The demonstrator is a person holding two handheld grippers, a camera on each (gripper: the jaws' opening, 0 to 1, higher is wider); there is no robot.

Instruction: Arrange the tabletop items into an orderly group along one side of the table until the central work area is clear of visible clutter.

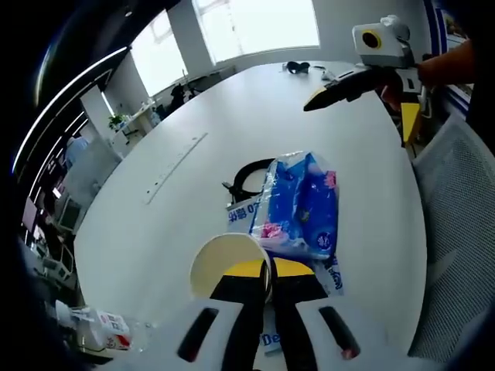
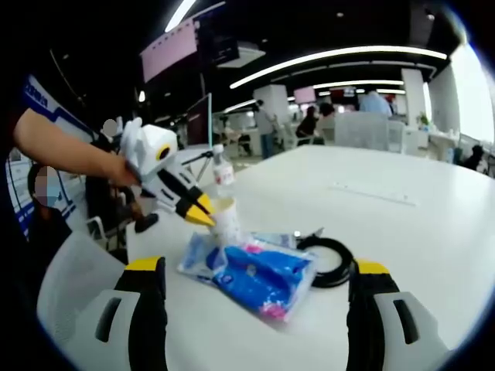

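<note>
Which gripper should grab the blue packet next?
Probably the right gripper: it is open with the blue packet straight ahead between its jaws. The left gripper is already shut on the paper cup.

White paper cup [image 1: 226, 263] upright; blue tissue pack [image 1: 300, 207] lying flat at its 2 o'clock, touching; black coiled cable [image 1: 249, 178] at pack's 10 o'clock.

Glossy plastic tissue pack [image 1: 298, 205]; smooth matt table [image 1: 255, 116].
</note>
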